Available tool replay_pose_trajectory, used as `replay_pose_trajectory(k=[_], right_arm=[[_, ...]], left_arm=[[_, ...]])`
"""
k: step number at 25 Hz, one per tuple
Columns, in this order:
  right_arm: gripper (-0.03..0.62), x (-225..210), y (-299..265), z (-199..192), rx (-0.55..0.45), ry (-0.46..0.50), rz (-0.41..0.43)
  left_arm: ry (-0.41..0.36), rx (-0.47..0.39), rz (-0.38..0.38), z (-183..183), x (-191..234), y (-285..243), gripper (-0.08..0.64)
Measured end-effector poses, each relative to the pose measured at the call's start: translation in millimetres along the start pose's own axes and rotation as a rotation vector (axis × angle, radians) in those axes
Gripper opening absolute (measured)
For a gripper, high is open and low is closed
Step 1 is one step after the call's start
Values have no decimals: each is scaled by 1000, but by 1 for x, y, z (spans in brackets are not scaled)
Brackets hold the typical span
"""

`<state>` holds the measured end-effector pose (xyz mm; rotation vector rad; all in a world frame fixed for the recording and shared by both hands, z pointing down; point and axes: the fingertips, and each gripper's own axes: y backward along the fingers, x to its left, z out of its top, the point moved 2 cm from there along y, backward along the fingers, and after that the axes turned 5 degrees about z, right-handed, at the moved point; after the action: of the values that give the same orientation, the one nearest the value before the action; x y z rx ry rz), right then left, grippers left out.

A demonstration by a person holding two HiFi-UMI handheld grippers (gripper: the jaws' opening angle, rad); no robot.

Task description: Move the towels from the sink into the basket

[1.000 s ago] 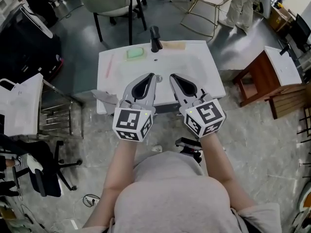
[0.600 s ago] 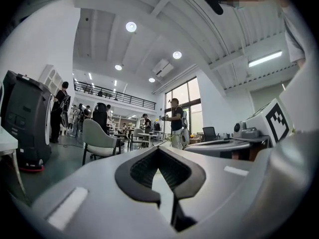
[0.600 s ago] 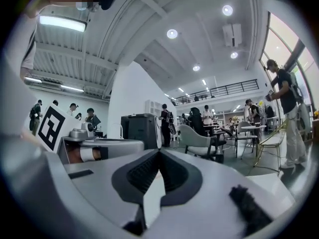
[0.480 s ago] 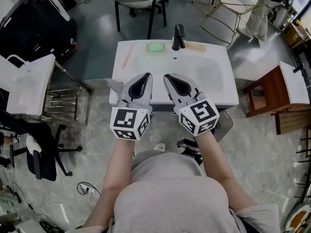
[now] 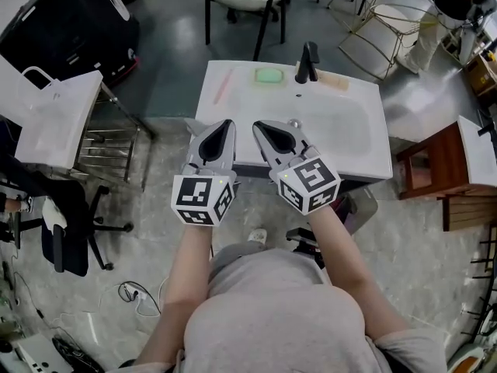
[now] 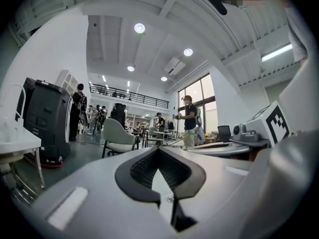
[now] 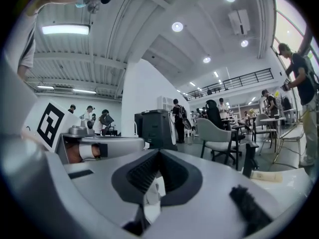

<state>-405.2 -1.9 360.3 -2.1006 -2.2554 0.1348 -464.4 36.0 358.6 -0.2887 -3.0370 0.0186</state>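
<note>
Looking steeply down from my head, I see my two forearms reaching forward, each hand holding grey tongs with a cube of black-and-white square markers on the back. My left tongs (image 5: 226,123) (image 6: 158,149) are pressed together, the dark ribbed pads meeting at the tips with nothing pinched between them. My right tongs (image 5: 257,124) (image 7: 158,151) are likewise pressed together and empty. They sit side by side, near each other but apart, both pointing away from me over the near left part of the white rectangular sink (image 5: 345,123).

Along the sink's far rim, from left to right, are a thin pink stick (image 5: 223,86), a green rectangular pad (image 5: 269,75), an upright black tap (image 5: 307,61) and a flat beige piece (image 5: 334,81). The shallow basin looks pale, and I cannot make out towels in it. A grey flap (image 5: 194,129) shows at the sink's near left corner, just beside my left tongs; I cannot tell whether it is a towel.

Left of the sink, a white bag with a loop handle (image 5: 54,123) rests on a metal wire rack (image 5: 105,150). To the right stands a brown wooden stand (image 5: 435,165). I cannot tell which thing is the basket.

The cameras on the tongs look level across a large hall with ceiling lights, a pale chair (image 6: 118,136) and people standing far off.
</note>
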Motion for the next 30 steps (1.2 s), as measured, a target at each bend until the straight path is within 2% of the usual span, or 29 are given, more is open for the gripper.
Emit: replay_pose_trajectory(k=[15,20,22,30], right_arm=[[18,28,-71,-23,44,-9,156],[24,31,-90,-42,105,-3,182],[123,31,-97,-51,138,-10,190],[219,29,-133,-93,291,-16,195]], left_arm=[[11,20,165,-13,64,29,8],[12,27,193,-18,74,35,8],[11,30,201,-18,77,37,8],[14,46,236,-24,93,42,8]])
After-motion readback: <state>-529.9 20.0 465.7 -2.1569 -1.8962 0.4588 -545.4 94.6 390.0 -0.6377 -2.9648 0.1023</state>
